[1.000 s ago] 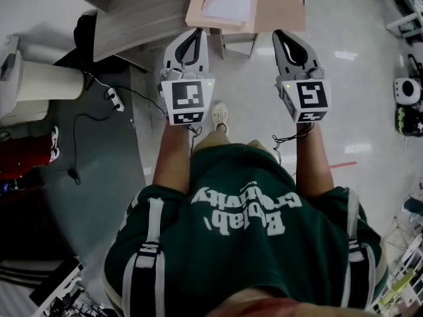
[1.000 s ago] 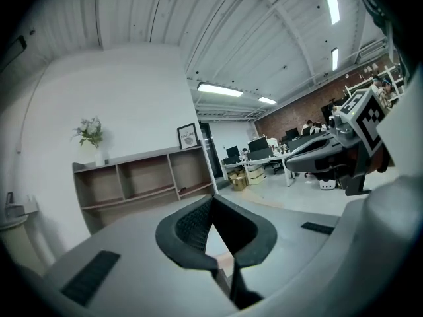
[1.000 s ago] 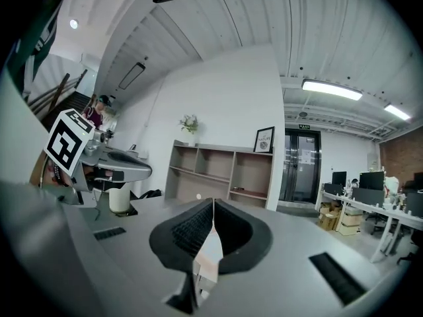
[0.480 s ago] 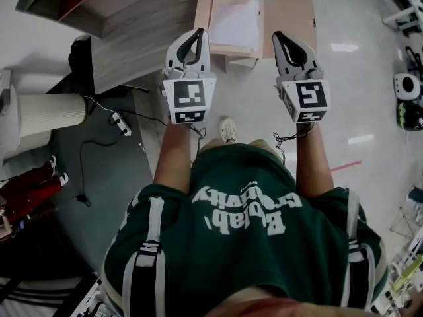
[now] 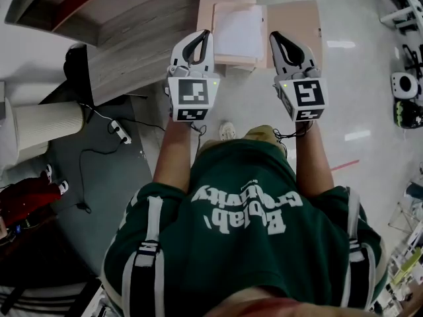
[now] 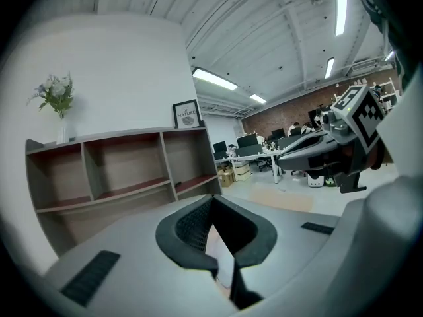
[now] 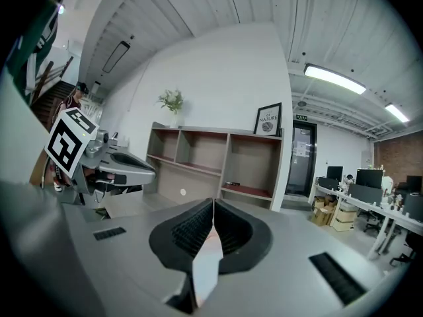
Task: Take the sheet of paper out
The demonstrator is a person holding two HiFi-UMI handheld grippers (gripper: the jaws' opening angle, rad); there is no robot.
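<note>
**Both grippers closed and empty, either side of the sheet of paper**

Head view from above: a person in a green shirt [image 5: 244,243] holds both arms fwd, one gripper per hand. The L gripper [image 5: 205,35] has its jaws together at the tips w/ nothing gripped. Its own view shows the two dark pads meeting in a single seam. The R gripper [image 5: 274,36] is the same: jaws closed, pads touching, empty. (A pale sliver shows through the gap behind each pair of tips; can't tell what it is.)

The sheet of paper [image 5: 239,30] is white and lies flat, just ahead of the grippers and btwn their tips. Its left edge is just beside the L gripper's tip, and its right edge is just beside the R gripper's tip. Neither gripper holds it. It rests on a pale pink surface [image 5: 294,20], which runs on past the R gripper's tip to that gripper's outer side.

To the outer side of the L gripper stands a wooden shelf unit [image 5: 132,38] w/ open compartments. In the L gripper view, a vase of flowers [image 6: 58,101] and a framed picture [image 6: 187,114] sit on top of it. Further back on the same side are a white cylinder [image 5: 46,121] and a power strip [image 5: 119,131] on the floor. One shoe [image 5: 227,131] shows behind the grippers, btwn the forearms.
</note>
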